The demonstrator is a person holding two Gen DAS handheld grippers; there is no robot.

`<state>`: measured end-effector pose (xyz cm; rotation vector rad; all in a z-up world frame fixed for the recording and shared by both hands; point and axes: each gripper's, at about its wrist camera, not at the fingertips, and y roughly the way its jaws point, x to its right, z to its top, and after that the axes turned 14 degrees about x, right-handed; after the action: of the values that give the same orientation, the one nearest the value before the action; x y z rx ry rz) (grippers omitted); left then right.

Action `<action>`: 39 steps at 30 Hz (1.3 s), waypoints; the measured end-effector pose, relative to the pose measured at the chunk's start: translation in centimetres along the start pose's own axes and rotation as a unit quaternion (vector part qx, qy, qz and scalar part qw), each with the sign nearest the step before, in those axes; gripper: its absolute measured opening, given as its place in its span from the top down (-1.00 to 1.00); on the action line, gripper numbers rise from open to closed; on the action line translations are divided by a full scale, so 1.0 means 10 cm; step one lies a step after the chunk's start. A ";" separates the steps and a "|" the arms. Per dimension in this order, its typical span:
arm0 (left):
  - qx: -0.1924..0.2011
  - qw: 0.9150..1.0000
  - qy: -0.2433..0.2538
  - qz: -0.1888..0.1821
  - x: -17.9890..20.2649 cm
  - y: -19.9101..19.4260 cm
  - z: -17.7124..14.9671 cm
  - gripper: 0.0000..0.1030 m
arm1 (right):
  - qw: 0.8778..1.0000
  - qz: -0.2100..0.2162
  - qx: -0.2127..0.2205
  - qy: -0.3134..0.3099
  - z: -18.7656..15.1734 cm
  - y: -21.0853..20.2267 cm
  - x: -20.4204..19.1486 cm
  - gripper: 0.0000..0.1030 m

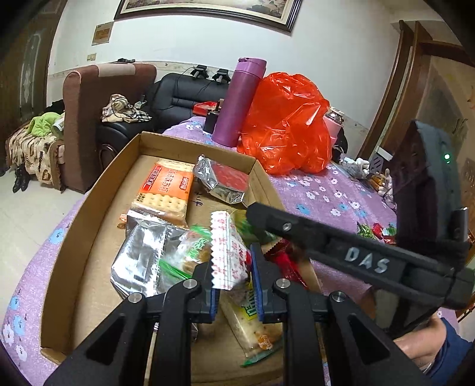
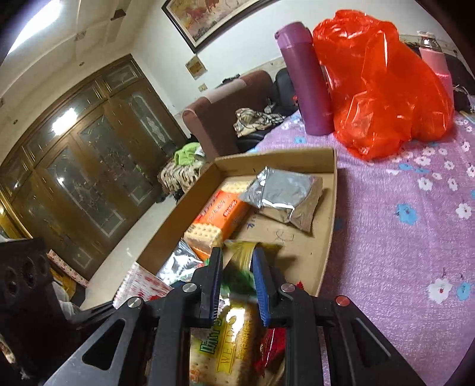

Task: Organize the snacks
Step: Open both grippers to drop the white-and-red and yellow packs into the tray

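Left gripper (image 1: 233, 264) fingers pinch one upright white-and-red sachet (image 1: 228, 252); right gripper (image 2: 237, 279) fingers clamp a green-and-yellow cracker pack (image 2: 234, 341) lying lengthwise over the cardboard tray (image 2: 329, 207).

Behind your work surface you have a white wall (image 1: 184, 44) with a dark-framed painting (image 1: 207, 9) hung high. Below it sits a brown armchair (image 1: 89, 118) beside a black leather sofa (image 1: 181, 98) (a checked cloth (image 1: 124, 111) is dumped between them). The floor (image 1: 26, 213) is pale and glossy. To your left stands a tall wooden cabinet (image 2: 83, 166) with etched glass doors, catching the ceiling light (image 2: 35, 26).
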<state>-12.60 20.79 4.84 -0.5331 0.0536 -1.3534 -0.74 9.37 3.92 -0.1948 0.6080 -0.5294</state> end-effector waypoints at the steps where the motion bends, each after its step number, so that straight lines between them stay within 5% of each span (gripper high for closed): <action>1: -0.001 1.000 -0.001 0.000 0.00 0.00 0.00 0.63 | 1.000 0.001 0.001 0.002 0.00 -0.01 0.00 0.52; 8: 0.007 1.000 0.013 0.003 0.04 -0.02 0.00 0.19 | 1.000 -0.001 0.014 0.009 0.03 -0.10 -0.01 0.52; 20: 0.044 0.999 -0.012 0.009 -0.05 -0.16 0.03 -0.09 | 0.997 -0.033 0.047 0.053 0.24 -0.33 0.16 0.52; 24: 0.050 0.999 -0.012 0.017 -0.06 -0.19 0.04 -0.15 | 0.993 -0.031 0.054 0.101 0.39 -0.59 0.28 0.50; 29: 0.061 0.998 -0.014 0.023 -0.06 -0.24 0.04 -0.30 | 0.992 -0.055 0.074 0.091 0.54 -0.99 0.38 0.39; 39: 0.047 0.999 0.016 -0.004 0.36 -0.39 0.20 -0.34 | 0.973 -0.157 0.126 0.115 0.78 -1.93 1.50 0.25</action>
<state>-14.68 17.58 9.07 -0.4328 0.0136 -1.3658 6.27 -14.80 9.10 0.0136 0.7324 -0.9384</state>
